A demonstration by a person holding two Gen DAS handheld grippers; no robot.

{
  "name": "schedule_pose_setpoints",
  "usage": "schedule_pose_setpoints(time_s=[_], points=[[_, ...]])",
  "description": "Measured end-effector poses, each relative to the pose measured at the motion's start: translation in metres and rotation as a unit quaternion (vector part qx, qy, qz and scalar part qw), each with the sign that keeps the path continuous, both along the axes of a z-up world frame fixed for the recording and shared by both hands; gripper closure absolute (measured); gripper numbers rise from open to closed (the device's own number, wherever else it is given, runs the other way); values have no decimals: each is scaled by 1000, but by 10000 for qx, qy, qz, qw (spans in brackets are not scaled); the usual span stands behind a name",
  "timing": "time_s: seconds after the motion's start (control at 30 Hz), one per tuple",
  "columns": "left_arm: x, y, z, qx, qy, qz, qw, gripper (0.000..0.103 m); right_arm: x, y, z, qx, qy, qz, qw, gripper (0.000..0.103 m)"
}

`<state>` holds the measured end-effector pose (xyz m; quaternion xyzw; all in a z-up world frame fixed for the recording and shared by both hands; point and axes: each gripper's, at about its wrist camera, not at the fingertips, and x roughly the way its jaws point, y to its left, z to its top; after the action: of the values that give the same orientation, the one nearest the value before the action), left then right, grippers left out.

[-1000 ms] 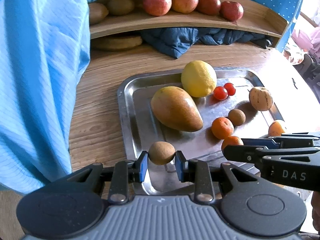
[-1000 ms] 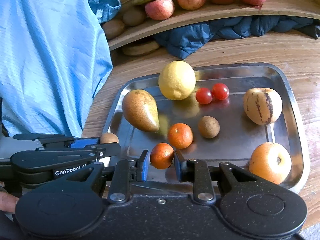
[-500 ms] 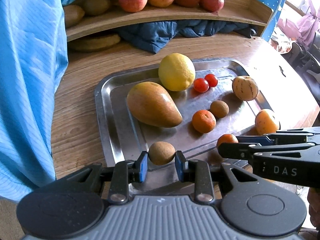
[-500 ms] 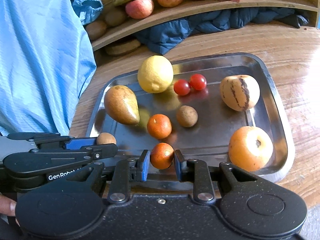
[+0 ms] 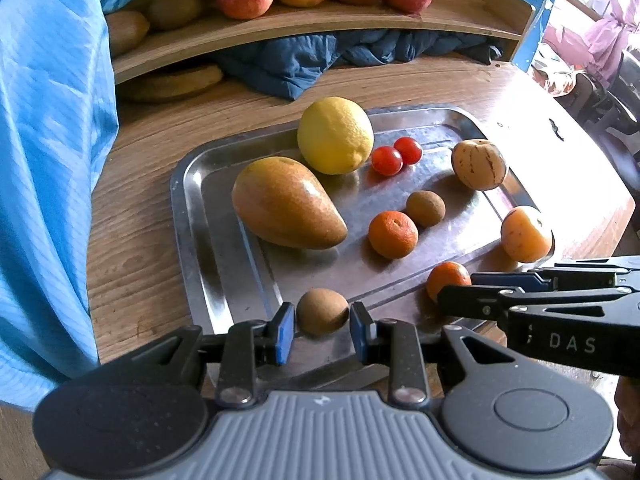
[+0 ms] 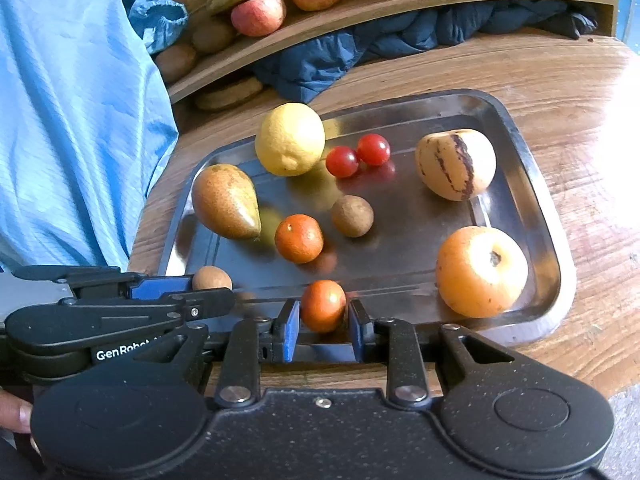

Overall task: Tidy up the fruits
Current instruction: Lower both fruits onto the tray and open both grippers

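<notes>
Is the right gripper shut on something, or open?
Shut. The right gripper has its blue pads against both sides of a small orange tangerine, above the near rim of the metal tray.

A: What furniture do you see?
B: A wooden tabletop (image 5: 136, 216) with clear grain. Behind it stands a curved wooden shelf (image 5: 460, 8). A dark blue cloth (image 6: 360, 52) is bunched under the shelf, and part of it lies on the tabletop.
A: And on the left?
B: A light blue fabric (image 5: 44, 160) hangs there and covers that side.
A: How is the light?
B: Strong daylight comes from the right. The tabletop is nearly white there (image 6: 616, 92).
</notes>
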<state>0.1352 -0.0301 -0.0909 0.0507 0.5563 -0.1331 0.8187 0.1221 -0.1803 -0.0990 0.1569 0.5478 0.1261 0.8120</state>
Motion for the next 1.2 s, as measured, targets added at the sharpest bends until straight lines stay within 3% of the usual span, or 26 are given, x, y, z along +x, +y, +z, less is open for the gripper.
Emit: schedule_pose_setpoints(time_s=[0.13,0.37,0.67,0.9,1.03,1.2], points=[[-1,-1,1,8,-16,-19,10000,71,-2,-2,1,-5,-7,-58,10000,72],[-4,2,5,0,-92,27,10000,61,-6,-3,5,-73,-85,-158,9998,71],[-9,15,16,-139,-303,247,9991,49,-17,3,15,-369,-318,-132,9987,60],[-14,25,26,-257,-473,403,9977,37,-27,7,29,-602,-596,-158,9963,47],[-16,30,33,-342,-584,528,9963,21,-33,8,39,-736,-778,-212,9940,37],[-16,33,41,-492,-710,653,9941,12,-33,7,51,-876,-984,-219,9910,23]])
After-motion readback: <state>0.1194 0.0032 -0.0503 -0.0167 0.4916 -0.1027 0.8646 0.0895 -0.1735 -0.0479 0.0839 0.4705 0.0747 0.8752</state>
